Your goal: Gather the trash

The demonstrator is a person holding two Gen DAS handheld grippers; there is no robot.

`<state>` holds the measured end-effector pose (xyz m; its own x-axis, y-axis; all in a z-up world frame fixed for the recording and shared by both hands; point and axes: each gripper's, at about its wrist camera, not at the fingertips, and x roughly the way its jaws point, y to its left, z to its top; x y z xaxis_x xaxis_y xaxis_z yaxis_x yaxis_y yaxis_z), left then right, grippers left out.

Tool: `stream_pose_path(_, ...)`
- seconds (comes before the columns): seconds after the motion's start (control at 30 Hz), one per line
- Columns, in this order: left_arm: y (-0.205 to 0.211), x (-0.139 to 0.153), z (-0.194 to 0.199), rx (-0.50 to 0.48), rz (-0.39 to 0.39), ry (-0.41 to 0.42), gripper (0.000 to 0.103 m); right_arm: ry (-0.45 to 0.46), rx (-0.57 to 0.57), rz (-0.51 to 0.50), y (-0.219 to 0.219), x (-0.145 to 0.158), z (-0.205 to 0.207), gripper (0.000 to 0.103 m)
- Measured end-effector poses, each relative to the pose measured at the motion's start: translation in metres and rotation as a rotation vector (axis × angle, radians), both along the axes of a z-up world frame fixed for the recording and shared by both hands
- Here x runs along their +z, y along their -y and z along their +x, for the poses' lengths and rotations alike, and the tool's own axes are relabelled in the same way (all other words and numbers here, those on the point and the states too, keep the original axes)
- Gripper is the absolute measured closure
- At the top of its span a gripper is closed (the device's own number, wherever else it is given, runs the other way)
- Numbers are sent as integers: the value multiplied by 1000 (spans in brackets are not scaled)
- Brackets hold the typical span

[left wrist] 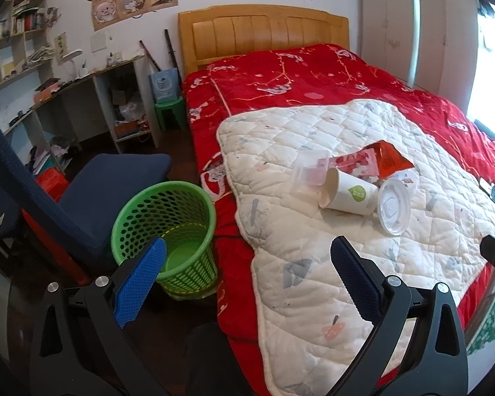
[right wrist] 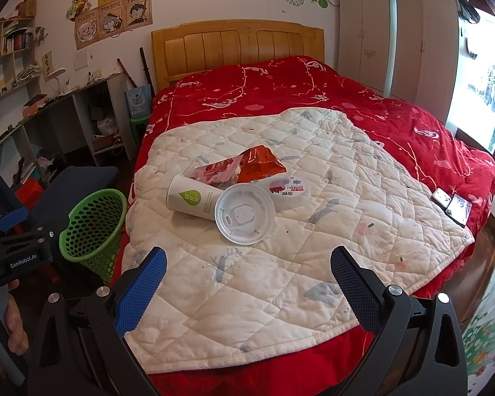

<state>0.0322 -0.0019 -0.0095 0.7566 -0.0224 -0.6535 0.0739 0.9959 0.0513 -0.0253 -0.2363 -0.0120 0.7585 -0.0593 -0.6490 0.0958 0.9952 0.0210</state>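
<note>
Two grippers, left and right, are held wide apart, empty; cup and lid at 12 o'clock, bin at 10.

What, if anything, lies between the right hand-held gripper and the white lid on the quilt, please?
Nothing visible does: only bare quilt lies between the open right hand-held gripper and the white lid.

My left wrist view sits off the bed's foot corner, facing the headboard at 12 o'clock, with the green basket near at 9. My right wrist view looks from the foot edge, closer over the white quilt. Both share the paper cup and basket.
</note>
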Motion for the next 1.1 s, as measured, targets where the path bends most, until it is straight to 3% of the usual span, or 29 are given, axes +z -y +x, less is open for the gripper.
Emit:
stream_pose_path(0.4,3,-8,26,-15,-10,-54,5,-17,9,-12,8,1,22,7)
stream_pose_path(0.87,20,-13,57,-115,-22,-63,5,-68,32,-21,25,-8,59,7)
stream_pose_path(1.1,32,-22,80,-214,-82,-103,20,-103,32,-18,32,-17,73,7)
